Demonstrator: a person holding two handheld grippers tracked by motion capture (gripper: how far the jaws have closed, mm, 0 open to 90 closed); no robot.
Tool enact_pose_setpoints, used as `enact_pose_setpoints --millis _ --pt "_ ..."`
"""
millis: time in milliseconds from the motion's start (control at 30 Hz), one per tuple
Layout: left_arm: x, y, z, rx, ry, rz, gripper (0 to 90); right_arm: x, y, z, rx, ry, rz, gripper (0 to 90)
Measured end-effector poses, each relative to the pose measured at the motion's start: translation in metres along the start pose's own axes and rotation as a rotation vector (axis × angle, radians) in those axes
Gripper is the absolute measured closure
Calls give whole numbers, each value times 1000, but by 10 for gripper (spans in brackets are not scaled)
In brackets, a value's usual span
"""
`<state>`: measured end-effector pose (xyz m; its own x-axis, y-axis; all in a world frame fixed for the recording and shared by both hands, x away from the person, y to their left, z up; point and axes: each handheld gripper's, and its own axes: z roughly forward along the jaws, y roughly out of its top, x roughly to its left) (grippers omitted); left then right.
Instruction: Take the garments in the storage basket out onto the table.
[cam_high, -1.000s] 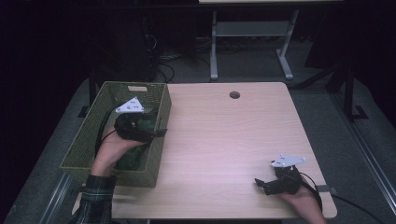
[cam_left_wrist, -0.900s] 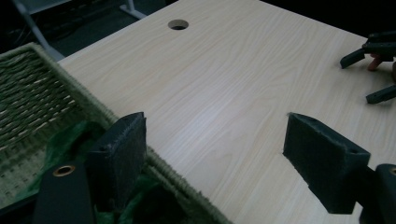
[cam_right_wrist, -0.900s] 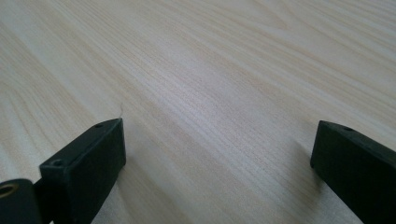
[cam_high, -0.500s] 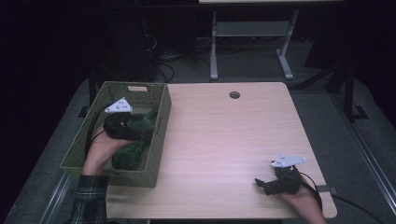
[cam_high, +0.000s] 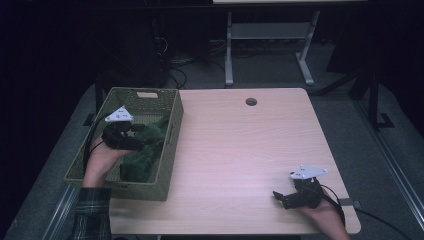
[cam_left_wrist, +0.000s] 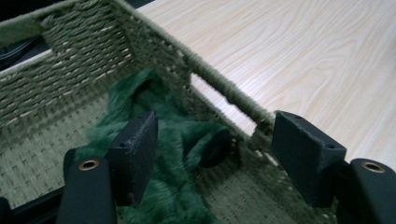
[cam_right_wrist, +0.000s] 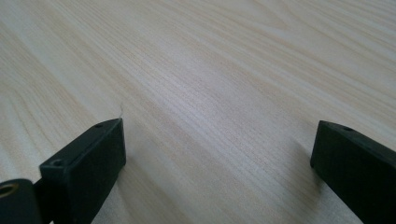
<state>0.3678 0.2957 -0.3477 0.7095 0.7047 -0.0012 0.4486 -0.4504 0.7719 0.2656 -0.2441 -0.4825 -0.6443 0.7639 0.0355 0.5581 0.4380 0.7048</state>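
A woven olive basket (cam_high: 135, 189) stands on the left part of the wooden table (cam_high: 240, 150). Inside it lies a dark green furry cloth (cam_high: 145, 152). My left gripper (cam_high: 141, 134) reaches into the basket just above the cloth. In the left gripper view its jaws (cam_left_wrist: 215, 135) have just been closing and stand apart, with the cloth (cam_left_wrist: 177, 140) between them and the basket's side wall (cam_left_wrist: 219, 88) close to the right jaw. My right gripper (cam_high: 280, 197) rests near the table's front right corner, open over bare wood (cam_right_wrist: 210, 70) with nothing between its fingers (cam_right_wrist: 219, 140).
A round cable hole (cam_high: 251, 101) sits near the table's far edge. Beyond the table are a white metal frame (cam_high: 267, 35) and cables on a dark floor. A rail (cam_high: 400, 185) runs along the floor at the right.
My left gripper has moved left and toward the person inside the basket, sinking closer to the green cloth. The right gripper has stayed in place.
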Motion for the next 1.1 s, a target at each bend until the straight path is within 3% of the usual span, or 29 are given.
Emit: enact_pose_setpoints --millis 433,767,1100 --pt "17 -18 10 65 45 -26 350 0 0 0 0 0 1 30" --pt "25 -31 20 108 48 -66 365 0 0 0 1 0 0 30" --pt "32 -43 34 197 57 -97 365 0 0 0 0 0 1 30"
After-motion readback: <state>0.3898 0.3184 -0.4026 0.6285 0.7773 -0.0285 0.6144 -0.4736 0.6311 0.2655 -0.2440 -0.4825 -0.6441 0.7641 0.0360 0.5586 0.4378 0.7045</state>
